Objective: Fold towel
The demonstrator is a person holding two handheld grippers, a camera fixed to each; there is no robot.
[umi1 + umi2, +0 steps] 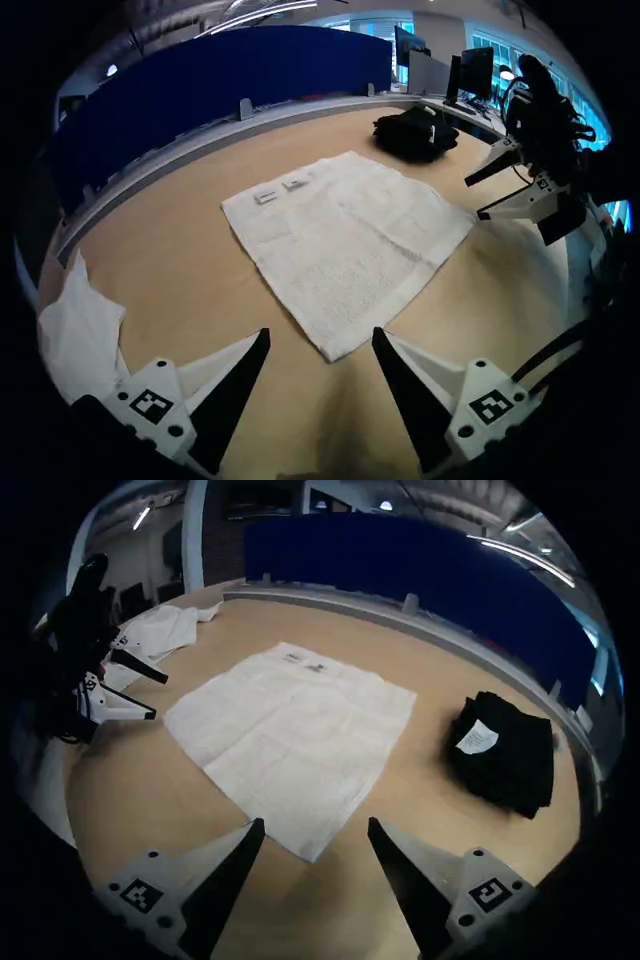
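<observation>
A white towel [352, 240] lies spread flat on the wooden table [184, 272], with two small labels near its far edge. My left gripper [320, 340] is open, and one towel corner lies just beyond its fingertips. In the right gripper view the same towel [292, 728] lies flat, with another corner just ahead of my open right gripper [315, 826]. Nothing is between either pair of fingers. The right gripper [480, 196] also shows at the far right of the left gripper view, and the left gripper [156, 696] at the left of the right gripper view.
A stack of folded black cloth [416, 132] [504, 752] sits beyond the towel. Loose white cloth [80, 332] [160, 632] lies near the table's other end. A blue partition [224, 80] runs along the back edge, with monitors [476, 72] at the far corner.
</observation>
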